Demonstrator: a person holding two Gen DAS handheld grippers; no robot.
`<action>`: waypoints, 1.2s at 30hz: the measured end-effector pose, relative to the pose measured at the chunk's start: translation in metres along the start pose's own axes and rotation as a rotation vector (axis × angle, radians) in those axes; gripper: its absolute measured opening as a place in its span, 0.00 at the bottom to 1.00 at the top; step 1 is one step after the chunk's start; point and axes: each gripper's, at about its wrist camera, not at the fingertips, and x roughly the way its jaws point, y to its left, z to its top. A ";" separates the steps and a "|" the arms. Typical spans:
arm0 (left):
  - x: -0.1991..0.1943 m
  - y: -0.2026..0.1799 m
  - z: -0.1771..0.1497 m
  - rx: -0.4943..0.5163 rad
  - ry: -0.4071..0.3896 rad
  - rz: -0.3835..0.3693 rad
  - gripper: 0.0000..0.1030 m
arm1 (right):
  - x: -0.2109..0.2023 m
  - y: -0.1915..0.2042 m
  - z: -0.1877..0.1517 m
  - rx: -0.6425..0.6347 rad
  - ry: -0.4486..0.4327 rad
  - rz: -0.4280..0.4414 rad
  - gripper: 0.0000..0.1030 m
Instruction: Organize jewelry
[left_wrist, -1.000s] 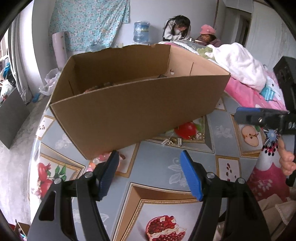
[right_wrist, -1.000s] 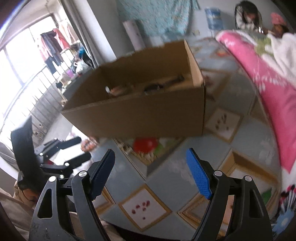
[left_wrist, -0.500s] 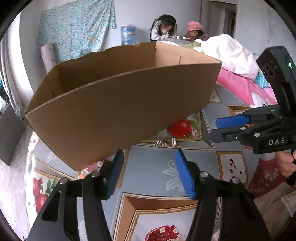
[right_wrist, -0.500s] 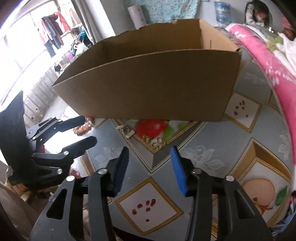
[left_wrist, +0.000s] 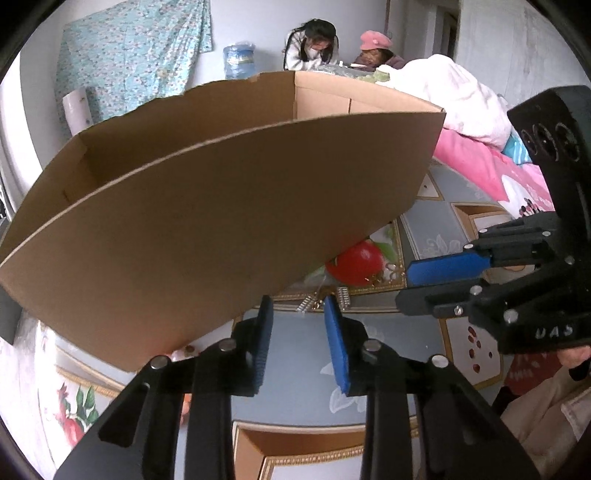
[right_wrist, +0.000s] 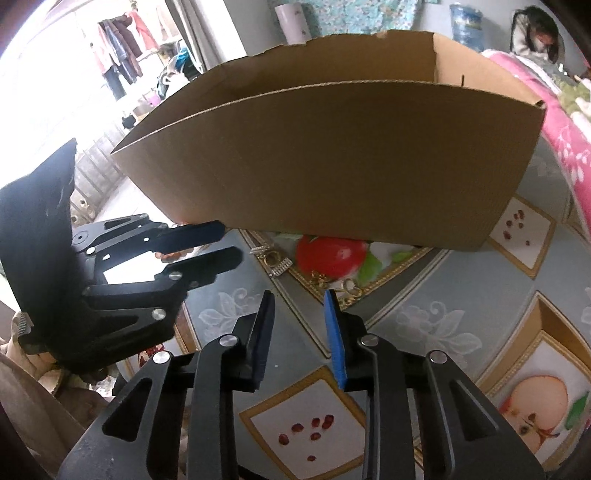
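A big brown cardboard box (left_wrist: 207, 221) (right_wrist: 332, 162) stands on the fruit-patterned tablecloth (left_wrist: 295, 406), its inside hidden from here. Small gold and silver jewelry pieces (left_wrist: 314, 301) (right_wrist: 275, 260) lie just in front of its near wall, with gold earrings (right_wrist: 347, 286) beside a printed red apple. My left gripper (left_wrist: 298, 306) (right_wrist: 229, 243) hovers just short of the pieces, jaws closing with nothing between them. My right gripper (right_wrist: 298, 301) (left_wrist: 406, 284) hangs close to the earrings, jaws also closing on nothing. A beaded bracelet (right_wrist: 171, 254) lies by the box's left corner.
A bed with a pink blanket (left_wrist: 480, 162) runs along the right of the table. Two people (left_wrist: 314, 48) sit at the far end, near a water jug (left_wrist: 238, 61). A person's hand and sleeve (left_wrist: 569, 362) hold the right gripper.
Both grippers have sunk toward the table and come nearer the box, so its inside no longer shows. Both pairs of jaws have narrowed a lot.
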 end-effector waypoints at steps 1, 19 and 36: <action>0.002 0.000 0.000 0.002 0.006 0.000 0.27 | 0.000 -0.001 0.001 -0.001 0.000 0.004 0.25; 0.021 -0.002 0.007 0.055 0.051 -0.014 0.18 | 0.010 -0.009 0.010 0.022 -0.009 0.021 0.25; 0.016 0.009 0.000 -0.010 0.022 -0.041 0.00 | 0.000 -0.004 -0.001 0.016 -0.036 0.010 0.25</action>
